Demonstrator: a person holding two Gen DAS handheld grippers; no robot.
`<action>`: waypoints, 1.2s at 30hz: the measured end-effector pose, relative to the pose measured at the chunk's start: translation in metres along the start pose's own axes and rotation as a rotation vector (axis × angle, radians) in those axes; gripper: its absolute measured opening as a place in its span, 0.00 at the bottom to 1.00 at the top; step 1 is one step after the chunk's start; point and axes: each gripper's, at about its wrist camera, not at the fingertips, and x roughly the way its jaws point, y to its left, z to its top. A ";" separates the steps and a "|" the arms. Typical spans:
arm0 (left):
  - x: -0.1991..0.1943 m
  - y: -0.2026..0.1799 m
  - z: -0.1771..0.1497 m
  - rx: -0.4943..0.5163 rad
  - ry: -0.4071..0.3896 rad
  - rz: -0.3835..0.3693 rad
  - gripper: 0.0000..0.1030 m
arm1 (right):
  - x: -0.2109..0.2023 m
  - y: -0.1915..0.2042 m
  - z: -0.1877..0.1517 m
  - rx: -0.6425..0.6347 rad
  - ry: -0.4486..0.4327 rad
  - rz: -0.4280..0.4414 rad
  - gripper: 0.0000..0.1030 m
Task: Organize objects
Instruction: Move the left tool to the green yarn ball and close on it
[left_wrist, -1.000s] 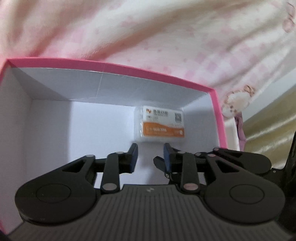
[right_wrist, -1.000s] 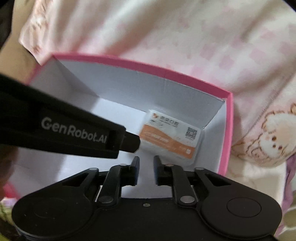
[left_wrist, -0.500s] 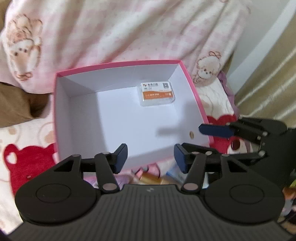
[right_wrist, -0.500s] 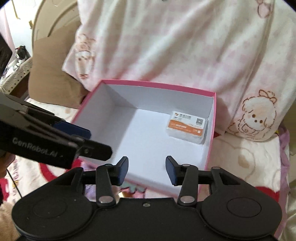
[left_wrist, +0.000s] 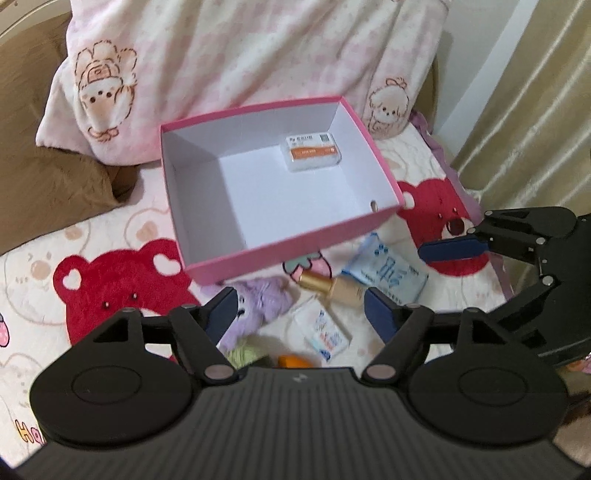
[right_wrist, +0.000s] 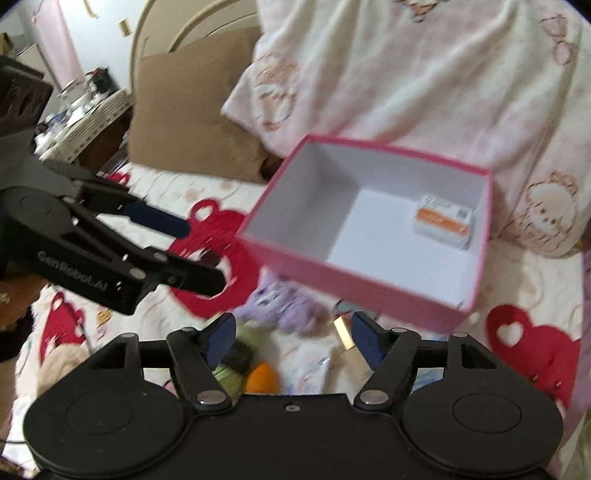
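A: So, both tools are up off the pink box (left_wrist: 291, 254) with nothing in them. The left tool (left_wrist: 300, 306) and the right tool (right_wrist: 293, 334) have each just been spreading their jaws, and the gap between each pair is bare.

B: And the box?

A: It sits on the bed, on the bear-print blanket (left_wrist: 110, 280), with one white-and-orange card case (left_wrist: 312, 154) lying flat in its far right corner. Everything else waits in a heap just in front of the near wall — a purple plush (left_wrist: 264, 299), a gold-capped bottle (left_wrist: 332, 286), two blue-and-white packets (left_wrist: 388, 269), an orange ball (right_wrist: 261, 376) and something green I can't make out.

B: Which would you pick next?

A: I'd say the bottle — it's rigid and lies clear of the plush. Come down with the jaws across its narrow width, not along its length, and close on the body, not the cap.

B: Any risk?

A: The packet (left_wrist: 325, 330) touching it may drag along, and the soft blanket gives under pressure. Lower slowly, and keep the other tool well aside.
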 end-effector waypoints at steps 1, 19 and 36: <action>-0.002 0.001 -0.005 0.001 -0.001 -0.004 0.75 | 0.002 0.005 -0.003 -0.006 0.005 0.011 0.82; 0.023 0.051 -0.074 -0.175 -0.030 -0.089 0.83 | 0.057 0.066 -0.032 -0.129 0.090 0.150 0.84; 0.095 0.089 -0.128 -0.331 0.059 -0.058 0.82 | 0.136 0.100 -0.080 -0.305 0.044 0.028 0.84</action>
